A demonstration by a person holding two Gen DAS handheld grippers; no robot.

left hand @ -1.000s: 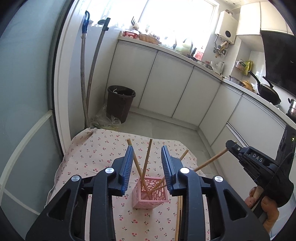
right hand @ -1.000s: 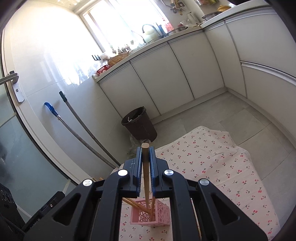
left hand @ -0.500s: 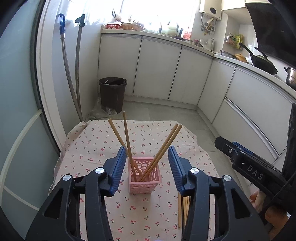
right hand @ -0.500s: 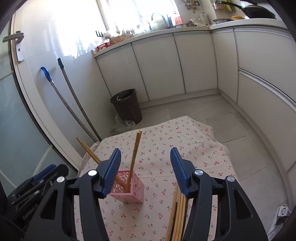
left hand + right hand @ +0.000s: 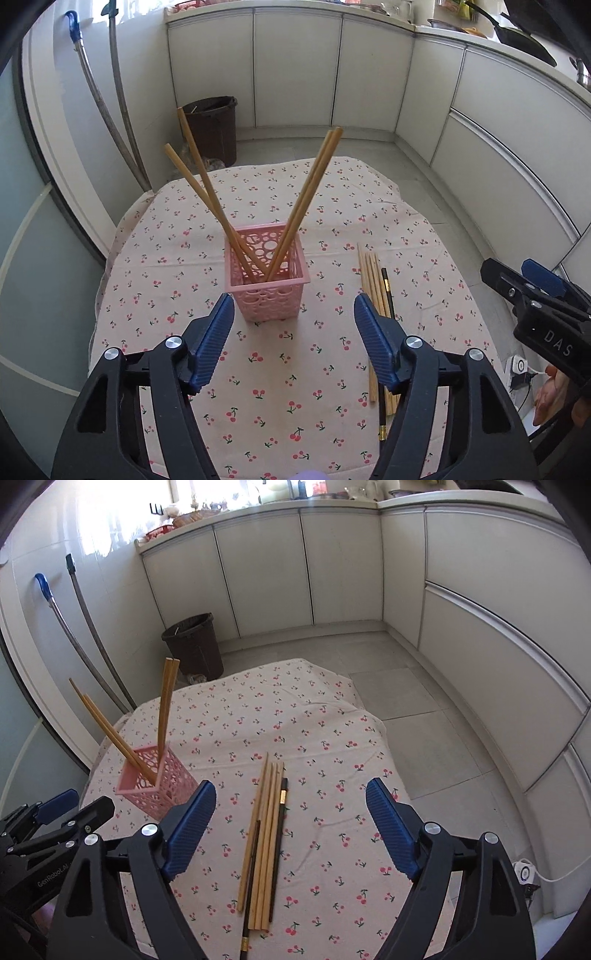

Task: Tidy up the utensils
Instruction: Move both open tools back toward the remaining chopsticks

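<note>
Pink holder [image 5: 266, 275]: square plastic basket, walls pierced with round holes of mixed size, flared rim, standing upright on the cherry-print tablecloth [image 5: 280, 362] toward the table's left-centre. Standing chopsticks [image 5: 306, 199]: four, pale wood, square butts upward, tips crossed in the basket's bottom; one pair leans left, the other pair [image 5: 165, 705] leans right in the left wrist view. Loose chopsticks [image 5: 264, 834]: a bundle lying flat on the cloth just right of the holder, roughly parallel, thin tips away from the cameras; several are pale wood, and two are dark with a gold band, one along the right side of the bundle and one partly under it. Left gripper [image 5: 294, 345]: blue ribbed pads, jaws opening, nothing between them; it sits above the cloth, on the near side of the holder. Right gripper [image 5: 290, 825]: same make, jaws opening wide and empty, hanging over the loose bundle. Background: brown waste bin [image 5: 194, 646] on the tiled floor, white cabinets [image 5: 332, 565].
</note>
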